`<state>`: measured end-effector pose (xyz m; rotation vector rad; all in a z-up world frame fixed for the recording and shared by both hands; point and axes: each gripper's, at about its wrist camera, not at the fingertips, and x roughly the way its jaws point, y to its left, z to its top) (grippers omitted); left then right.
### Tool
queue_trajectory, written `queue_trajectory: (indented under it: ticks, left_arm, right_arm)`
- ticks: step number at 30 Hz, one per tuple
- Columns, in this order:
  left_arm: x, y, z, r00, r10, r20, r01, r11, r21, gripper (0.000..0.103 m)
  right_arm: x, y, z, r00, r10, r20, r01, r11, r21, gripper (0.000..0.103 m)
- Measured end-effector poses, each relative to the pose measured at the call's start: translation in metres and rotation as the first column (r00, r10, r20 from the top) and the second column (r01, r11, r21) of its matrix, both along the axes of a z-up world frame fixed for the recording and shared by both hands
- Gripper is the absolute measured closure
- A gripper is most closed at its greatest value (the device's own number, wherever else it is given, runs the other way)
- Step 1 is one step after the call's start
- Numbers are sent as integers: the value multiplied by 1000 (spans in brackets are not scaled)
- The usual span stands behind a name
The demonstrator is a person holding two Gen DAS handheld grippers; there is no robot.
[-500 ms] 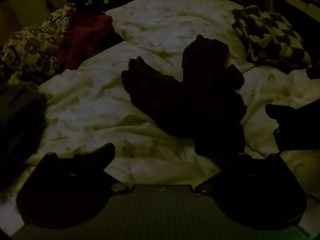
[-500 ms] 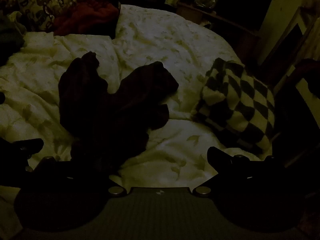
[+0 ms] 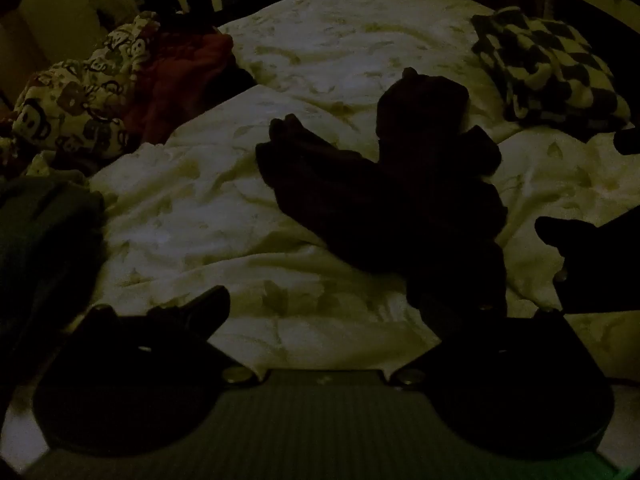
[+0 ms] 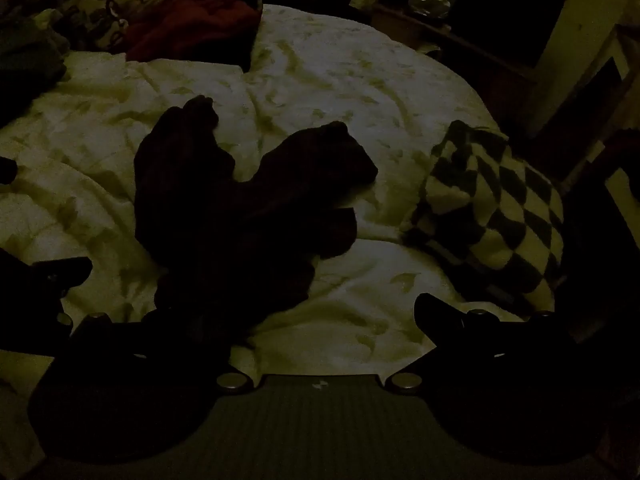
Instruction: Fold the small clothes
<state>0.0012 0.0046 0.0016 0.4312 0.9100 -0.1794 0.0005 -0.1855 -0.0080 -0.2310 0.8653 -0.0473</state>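
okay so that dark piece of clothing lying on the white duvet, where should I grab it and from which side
Probably take the dark garment at its near end, by the open right gripper and left gripper, coming from the near side. Its two legs splay away from you; the near edge lies closest, one corner per gripper.

Left gripper [image 3: 340,304] jaws spread wide over the pale bedding [image 3: 200,216]. A dark garment [image 3: 400,208] lies crumpled ahead, overlapping the right-hand jaw.
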Motion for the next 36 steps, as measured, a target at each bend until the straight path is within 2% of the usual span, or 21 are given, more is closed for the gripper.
queue_trajectory:
  ticks: [36]
  left_arm:
    - [-4,-7,-8,1000,15,4,-15,1000,15,0]
  right_arm:
    - [1,-4,1,1000,27,-3,-27,999,21,0]
